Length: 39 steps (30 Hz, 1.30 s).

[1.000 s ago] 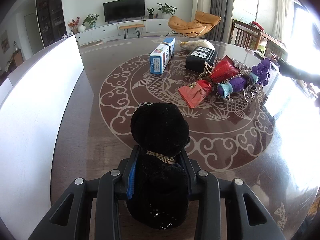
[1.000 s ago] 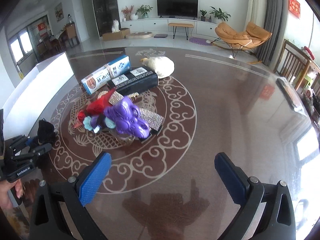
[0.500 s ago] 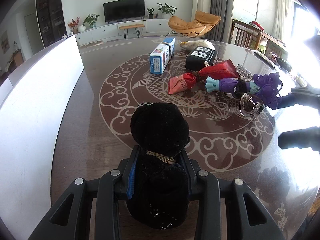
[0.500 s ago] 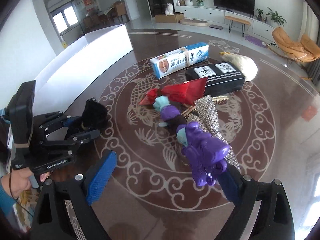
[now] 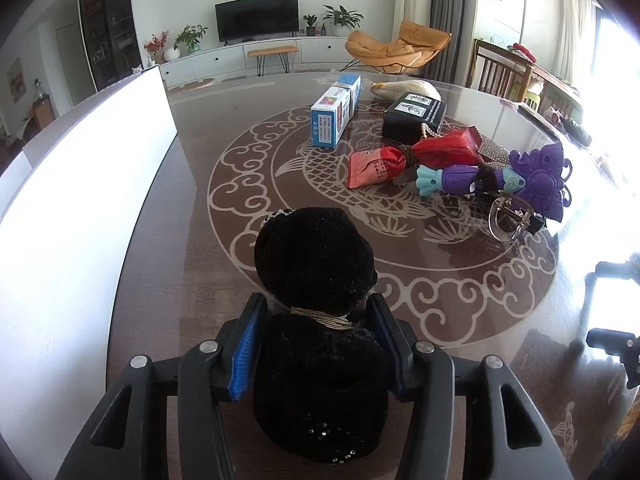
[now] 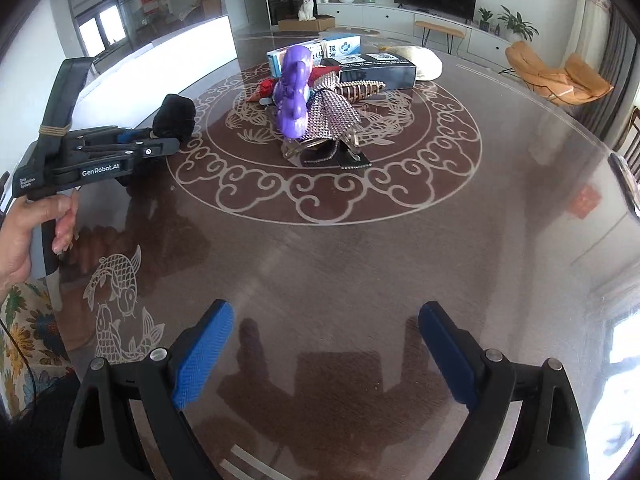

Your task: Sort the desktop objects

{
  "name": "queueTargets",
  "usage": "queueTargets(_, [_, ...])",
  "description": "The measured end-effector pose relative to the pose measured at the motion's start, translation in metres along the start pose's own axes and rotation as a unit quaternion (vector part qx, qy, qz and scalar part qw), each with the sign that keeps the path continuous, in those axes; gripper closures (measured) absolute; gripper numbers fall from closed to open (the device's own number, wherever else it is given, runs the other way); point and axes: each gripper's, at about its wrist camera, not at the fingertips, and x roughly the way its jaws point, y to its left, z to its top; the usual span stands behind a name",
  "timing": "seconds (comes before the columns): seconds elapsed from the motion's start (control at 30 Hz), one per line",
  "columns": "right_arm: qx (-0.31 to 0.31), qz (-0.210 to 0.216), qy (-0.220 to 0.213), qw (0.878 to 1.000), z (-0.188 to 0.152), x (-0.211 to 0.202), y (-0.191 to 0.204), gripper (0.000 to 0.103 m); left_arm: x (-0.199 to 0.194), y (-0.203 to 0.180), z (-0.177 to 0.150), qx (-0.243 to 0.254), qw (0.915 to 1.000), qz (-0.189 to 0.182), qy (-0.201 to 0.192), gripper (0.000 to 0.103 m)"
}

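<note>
My left gripper (image 5: 316, 312) is shut on a black fuzzy plush item (image 5: 316, 304) resting on the table near the white box; it also shows in the right wrist view (image 6: 176, 120). My right gripper (image 6: 324, 336) is open and empty over bare table near the front edge. In the table's middle lies a pile: a purple toy (image 5: 536, 178) (image 6: 294, 88), a red wrapper (image 5: 408, 156), a rhinestone clip (image 6: 332, 116), a clear hair claw (image 5: 508, 220), a black box (image 5: 414, 114) (image 6: 376, 70), a blue-white carton (image 5: 336, 110) and a pale pouch (image 6: 424, 62).
A long white box (image 5: 80, 184) runs along the table's left side. The round dark table (image 6: 360, 248) has a fish and cloud pattern. Chairs stand beyond the far right edge (image 5: 504, 76).
The right gripper has pulled back from the purple toy toward the table's near edge, still open. The pile has been shifted and turned. The left gripper and plush have not moved.
</note>
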Motion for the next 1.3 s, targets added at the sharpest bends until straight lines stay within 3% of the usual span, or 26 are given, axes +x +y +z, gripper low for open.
queueTargets(0.03, [0.007,-0.011,0.002,1.000,-0.001,0.002,-0.004,0.008,0.005,-0.001,0.003,0.003,1.0000,0.002,0.008,0.024])
queueTargets(0.07, [0.009,-0.024,-0.005,1.000,0.000,0.003,-0.007,0.008,0.011,-0.002,0.006,0.007,0.9997,0.019,0.017,0.003])
queueTargets(0.1, [0.012,-0.032,-0.008,0.999,0.002,0.005,-0.010,0.005,0.015,-0.003,0.009,0.002,0.9995,0.026,0.019,0.000])
queueTargets(0.13, [0.017,-0.038,-0.009,0.999,0.004,0.008,-0.012,0.000,0.020,-0.002,0.012,-0.004,0.9996,0.016,0.022,0.000])
queueTargets(0.27, [0.041,-0.053,-0.041,0.997,0.016,0.017,-0.019,0.000,0.029,-0.003,0.023,-0.006,0.9997,0.010,0.023,0.000])
queueTargets(1.3, [0.044,-0.057,-0.040,0.997,0.021,0.021,-0.019,0.000,0.029,-0.004,0.023,-0.006,0.9997,0.010,0.023,0.000])
